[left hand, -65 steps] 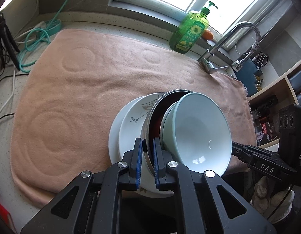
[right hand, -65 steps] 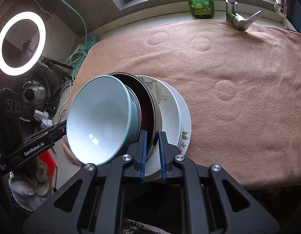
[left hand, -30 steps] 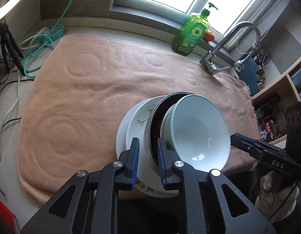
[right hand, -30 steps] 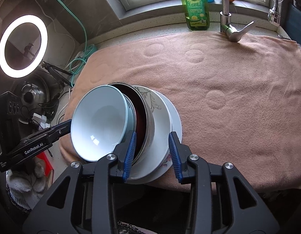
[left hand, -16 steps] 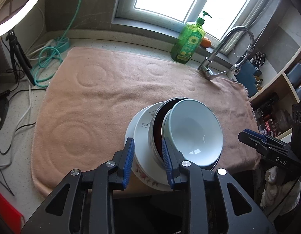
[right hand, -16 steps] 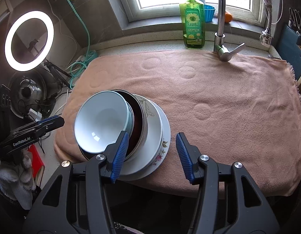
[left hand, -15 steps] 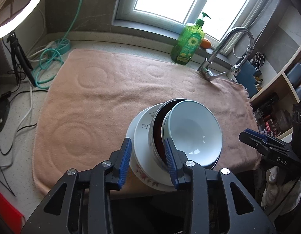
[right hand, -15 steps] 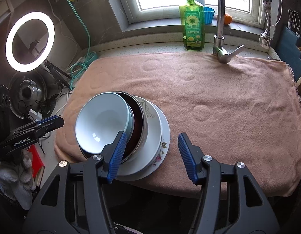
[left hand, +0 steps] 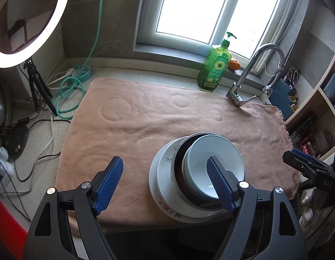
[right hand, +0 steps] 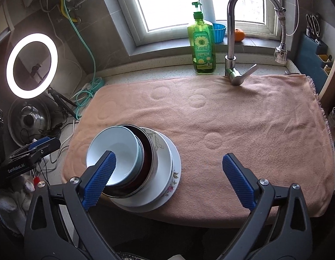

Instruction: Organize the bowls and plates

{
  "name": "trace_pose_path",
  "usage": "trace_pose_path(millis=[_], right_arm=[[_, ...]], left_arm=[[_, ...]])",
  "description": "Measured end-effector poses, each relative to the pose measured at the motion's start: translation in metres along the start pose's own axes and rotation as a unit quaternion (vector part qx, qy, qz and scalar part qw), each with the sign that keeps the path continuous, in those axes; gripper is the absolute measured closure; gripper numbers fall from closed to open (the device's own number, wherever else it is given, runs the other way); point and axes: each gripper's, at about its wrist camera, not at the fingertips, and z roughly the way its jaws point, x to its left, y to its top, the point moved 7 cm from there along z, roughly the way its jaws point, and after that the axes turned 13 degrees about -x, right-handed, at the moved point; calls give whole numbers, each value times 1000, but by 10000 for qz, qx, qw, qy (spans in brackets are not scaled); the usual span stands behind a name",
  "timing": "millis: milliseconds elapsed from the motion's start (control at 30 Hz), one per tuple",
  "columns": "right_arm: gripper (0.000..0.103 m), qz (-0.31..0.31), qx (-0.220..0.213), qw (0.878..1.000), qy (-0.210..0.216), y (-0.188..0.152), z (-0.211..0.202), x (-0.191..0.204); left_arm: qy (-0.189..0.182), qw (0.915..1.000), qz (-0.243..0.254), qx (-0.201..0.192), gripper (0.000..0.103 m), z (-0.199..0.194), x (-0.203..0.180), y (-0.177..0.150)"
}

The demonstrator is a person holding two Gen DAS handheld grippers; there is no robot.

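While atop towel (left hand: 145,119), two bowls (left hand: 213,158), two plates (left hand: 162,173)

- The left gripper (left hand: 165,183) is seen at the bottom of its frame, its blue-padded fingers (left hand: 109,183) spread wide, nothing held.
- The right gripper (right hand: 168,178) is likewise spread wide at lower frame, fingers (right hand: 238,179) empty.

"DAS" marks the right hand-held gripper (left hand: 315,171); "GenRobot.AI" marks the left hand-held gripper (right hand: 30,153).

Both wrist views look down, windowward, sharing the towel (left hand: 145,125) (right hand: 232,130).
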Motion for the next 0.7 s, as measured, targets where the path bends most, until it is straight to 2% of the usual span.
trace_pose_path(millis=[700], right_arm=[[3,-162,-44,9999,28,1,-2,9]], left_arm=[[32,9998,161,-116,23,-6,-9,6]])
